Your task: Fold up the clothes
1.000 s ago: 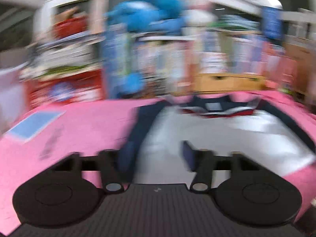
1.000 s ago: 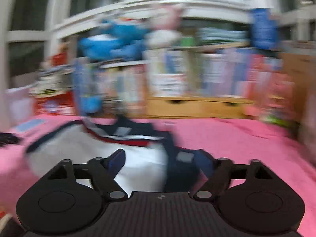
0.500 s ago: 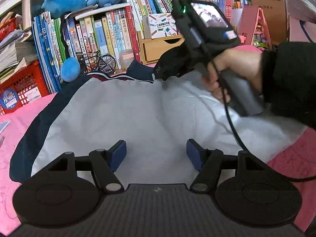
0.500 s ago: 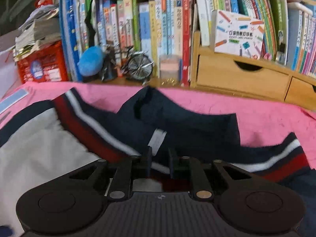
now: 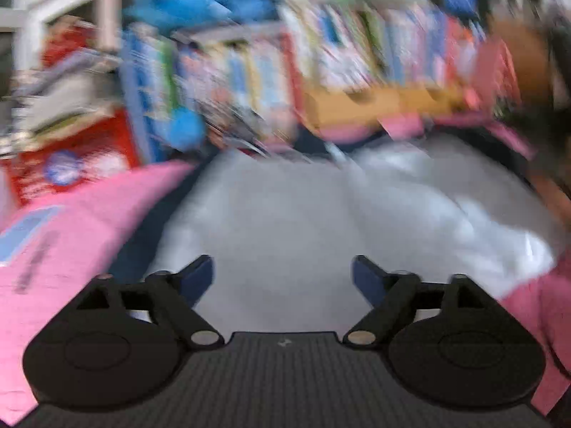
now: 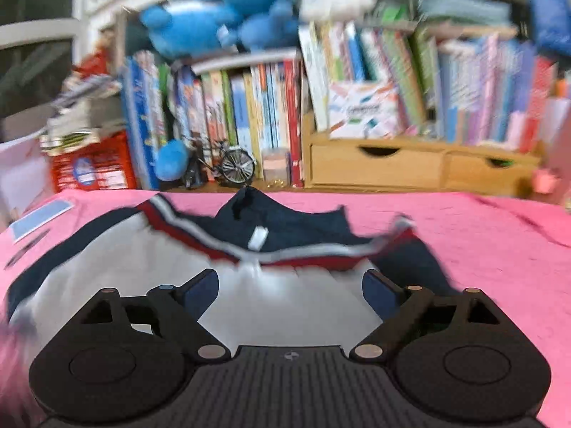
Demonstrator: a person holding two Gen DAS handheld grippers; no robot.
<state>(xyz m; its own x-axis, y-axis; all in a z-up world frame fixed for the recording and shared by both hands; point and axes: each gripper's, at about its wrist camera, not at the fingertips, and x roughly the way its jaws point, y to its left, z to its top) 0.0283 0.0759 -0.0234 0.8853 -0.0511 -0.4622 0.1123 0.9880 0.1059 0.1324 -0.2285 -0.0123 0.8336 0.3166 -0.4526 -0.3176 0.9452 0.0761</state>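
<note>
A white garment (image 6: 117, 267) with navy trim, a navy collar and a red and white stripe lies spread on the pink cloth (image 6: 481, 242). In the blurred left wrist view its white body (image 5: 303, 214) fills the middle. My left gripper (image 5: 282, 276) hangs open above the white fabric, nothing between its fingers. My right gripper (image 6: 289, 290) is open too, just short of the striped collar (image 6: 285, 253), and holds nothing. A dark sleeve (image 5: 556, 164) shows at the right edge of the left wrist view.
Behind the pink surface stands a row of books (image 6: 271, 114) with blue plush toys (image 6: 221, 21) on top, a wooden drawer unit (image 6: 410, 167), a small model bicycle (image 6: 225, 167) and a red basket (image 6: 92, 171). A pale blue card (image 6: 43, 217) lies at the left.
My right gripper has let go of the collar, opened and drawn back. The left gripper, still open, has swung left and pulled back; the view is blurred by motion.
</note>
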